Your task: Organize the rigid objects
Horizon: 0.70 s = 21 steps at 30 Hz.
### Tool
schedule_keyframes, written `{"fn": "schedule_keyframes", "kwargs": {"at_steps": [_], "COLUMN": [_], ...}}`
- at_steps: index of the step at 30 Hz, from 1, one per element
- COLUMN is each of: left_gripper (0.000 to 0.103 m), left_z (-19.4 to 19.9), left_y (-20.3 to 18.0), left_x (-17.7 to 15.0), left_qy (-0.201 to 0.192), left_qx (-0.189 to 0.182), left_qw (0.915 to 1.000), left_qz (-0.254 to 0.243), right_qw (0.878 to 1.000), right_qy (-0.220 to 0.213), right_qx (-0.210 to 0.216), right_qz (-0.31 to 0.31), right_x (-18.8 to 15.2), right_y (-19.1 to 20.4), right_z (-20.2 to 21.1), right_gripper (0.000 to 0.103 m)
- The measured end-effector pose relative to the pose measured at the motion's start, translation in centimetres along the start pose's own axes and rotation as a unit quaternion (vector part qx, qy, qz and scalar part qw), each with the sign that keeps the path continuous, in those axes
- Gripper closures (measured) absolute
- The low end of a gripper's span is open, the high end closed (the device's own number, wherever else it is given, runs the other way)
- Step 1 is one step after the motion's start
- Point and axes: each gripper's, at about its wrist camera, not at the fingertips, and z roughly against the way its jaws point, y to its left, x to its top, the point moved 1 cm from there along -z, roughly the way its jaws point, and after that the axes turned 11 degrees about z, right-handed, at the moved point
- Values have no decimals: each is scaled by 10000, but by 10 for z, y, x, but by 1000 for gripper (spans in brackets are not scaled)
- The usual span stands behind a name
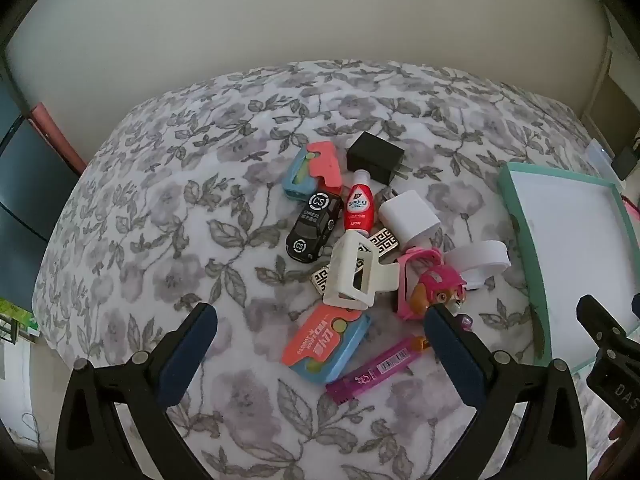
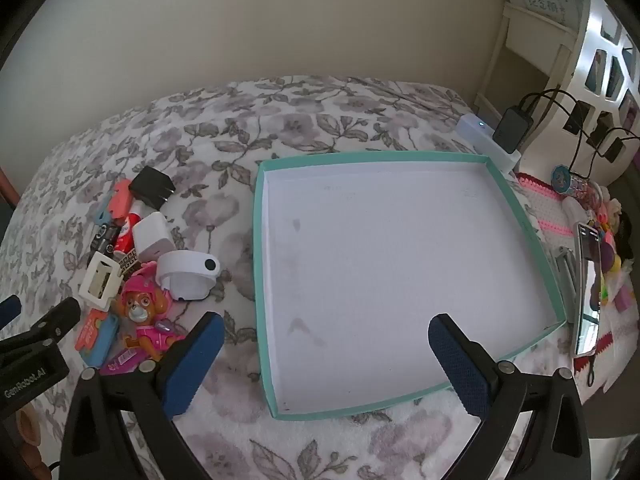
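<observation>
A pile of small rigid objects lies on the floral bed cover: a black toy car (image 1: pixel 313 229), a red bottle (image 1: pixel 359 205), a black charger (image 1: pixel 375 157), a white charger (image 1: pixel 409 218), a white hair clip (image 1: pixel 354 276), a pink pup figure (image 1: pixel 434 290), a blue and orange case (image 1: pixel 325 346), a purple lead tube (image 1: pixel 378 370). My left gripper (image 1: pixel 320 344) is open just above the case. An empty teal-rimmed white box (image 2: pixel 262 264) lies to the right. My right gripper (image 2: pixel 326 354) is open over the box's near edge. The pup figure (image 2: pixel 142 308) lies to the right gripper's left.
A second blue and orange case (image 1: pixel 310 170) lies at the pile's far side. A white device (image 2: pixel 188 274) sits between the pile and the box. A phone (image 2: pixel 586 288), toys and charging cables crowd the right bedside. A wall stands behind the bed.
</observation>
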Motion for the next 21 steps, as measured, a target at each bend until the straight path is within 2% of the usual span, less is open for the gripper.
{"fn": "schedule_keyframes", "kwargs": {"at_steps": [21], "left_gripper": [0], "left_z": [-1], "left_y": [-2], "left_x": [-1], "left_qy": [17], "left_qx": [48], "left_qw": [10000], "left_qz": [-9], "right_qw": [10000], "right_qy": [70], "right_qx": [-49], "right_qz": [50], "right_x": [-2], "right_y": [2], "right_z": [-3], "right_gripper": [0]}}
